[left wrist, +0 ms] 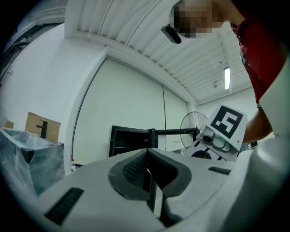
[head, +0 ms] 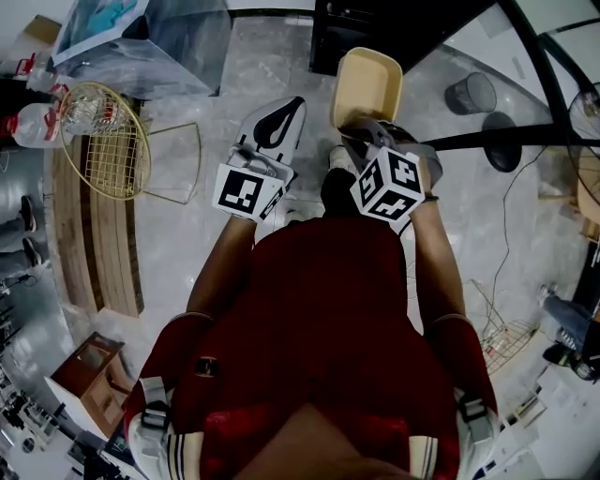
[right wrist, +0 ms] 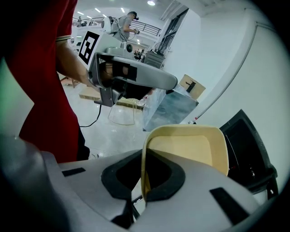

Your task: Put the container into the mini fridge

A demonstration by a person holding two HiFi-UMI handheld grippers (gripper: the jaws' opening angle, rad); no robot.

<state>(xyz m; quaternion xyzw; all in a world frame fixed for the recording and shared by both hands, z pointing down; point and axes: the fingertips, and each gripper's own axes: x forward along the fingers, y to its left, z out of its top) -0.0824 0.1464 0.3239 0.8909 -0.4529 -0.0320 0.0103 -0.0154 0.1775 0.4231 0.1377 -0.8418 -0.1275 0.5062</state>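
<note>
A cream plastic container (head: 367,86) hangs in front of me, and my right gripper (head: 364,124) is shut on its near rim. In the right gripper view the container (right wrist: 186,149) stands on edge between the pads, with my right gripper (right wrist: 144,174) clamped on its left wall. The black mini fridge (head: 375,28) stands just beyond it with its door open, and it also shows as the mini fridge (right wrist: 247,149) and the mini fridge (left wrist: 136,140). My left gripper (head: 292,105) is raised to the left of the container, shut and holding nothing. The left gripper (left wrist: 148,156) has its pads pressed together.
A gold wire chair (head: 108,141) and a wooden bench (head: 98,244) stand on the left. A clear plastic box (head: 178,42) sits left of the fridge. A grey bin (head: 469,92) and a black fan base (head: 502,141) are on the right, with a cable across the floor.
</note>
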